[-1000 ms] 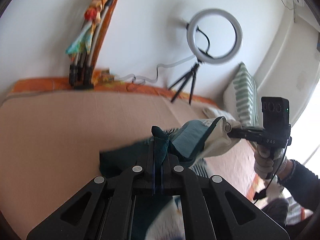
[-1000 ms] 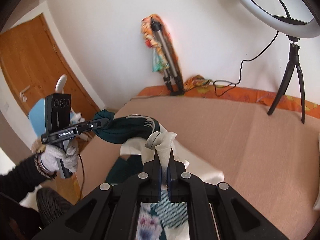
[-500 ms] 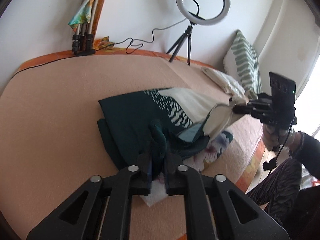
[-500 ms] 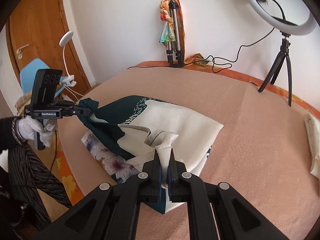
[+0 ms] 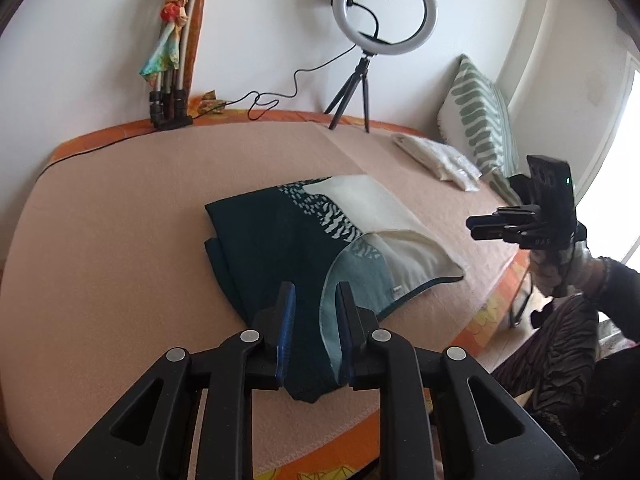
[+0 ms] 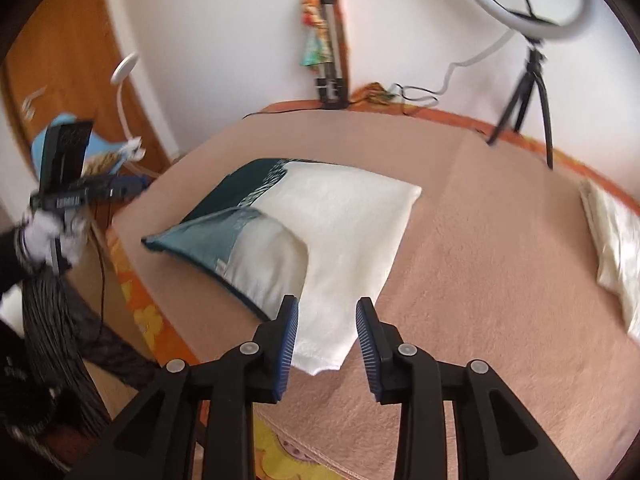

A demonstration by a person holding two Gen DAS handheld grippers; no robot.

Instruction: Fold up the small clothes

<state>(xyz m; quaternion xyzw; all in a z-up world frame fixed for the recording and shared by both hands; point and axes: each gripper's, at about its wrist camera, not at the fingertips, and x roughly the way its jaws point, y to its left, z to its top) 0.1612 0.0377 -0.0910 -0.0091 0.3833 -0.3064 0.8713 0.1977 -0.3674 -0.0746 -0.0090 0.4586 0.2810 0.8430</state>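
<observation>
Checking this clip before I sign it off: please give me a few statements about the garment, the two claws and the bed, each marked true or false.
1. The folded garment lies flat on the bed cover. True.
2. The left claw is clamped shut on a bunched dark corner. False: its jaws stand apart, having just been opening, with the dark cloth lying loose between them.
3. The right claw is open over the garment's cream corner. True; its jaws have just been opening.
4. The ring light lies flat on the bed. False: it stands upright on its tripod by the wall.
5. The garment is plain white all over. False: it is dark teal and cream.
</observation>
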